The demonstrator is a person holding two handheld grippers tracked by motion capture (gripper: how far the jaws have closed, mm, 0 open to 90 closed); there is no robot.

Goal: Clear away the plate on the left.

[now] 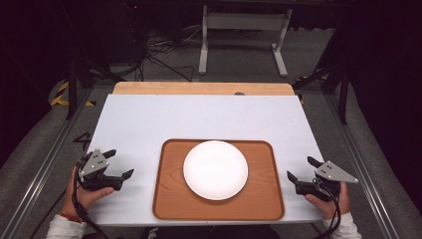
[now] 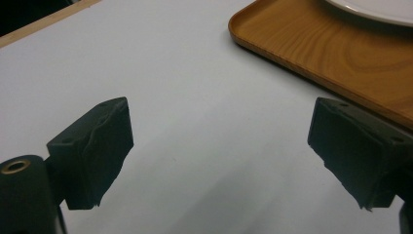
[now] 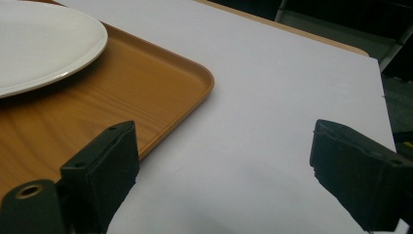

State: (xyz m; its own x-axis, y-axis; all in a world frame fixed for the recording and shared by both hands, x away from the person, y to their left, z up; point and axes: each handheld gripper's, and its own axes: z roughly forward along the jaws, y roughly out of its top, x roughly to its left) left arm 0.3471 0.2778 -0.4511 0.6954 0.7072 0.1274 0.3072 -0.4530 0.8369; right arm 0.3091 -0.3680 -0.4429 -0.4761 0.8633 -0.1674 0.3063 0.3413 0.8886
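Note:
A white round plate [image 1: 215, 169] lies in the middle of a brown wooden tray [image 1: 171, 199] near the table's front edge. My left gripper [image 1: 118, 163] rests low over the white table surface to the left of the tray, jaws wide open and empty; in the left gripper view [image 2: 221, 156] the tray's corner [image 2: 311, 48] and the plate's rim [image 2: 375, 12] lie ahead to the right. My right gripper [image 1: 301, 169] sits just right of the tray, also open and empty. In the right gripper view [image 3: 221, 170] the tray [image 3: 122, 87] and plate [image 3: 39, 44] show at left.
The white table top [image 1: 199, 117] has a wooden strip [image 1: 199, 88] along its far edge. Metal rails run along both sides of the table. A white stand frame [image 1: 244, 30] and cables lie on the floor beyond.

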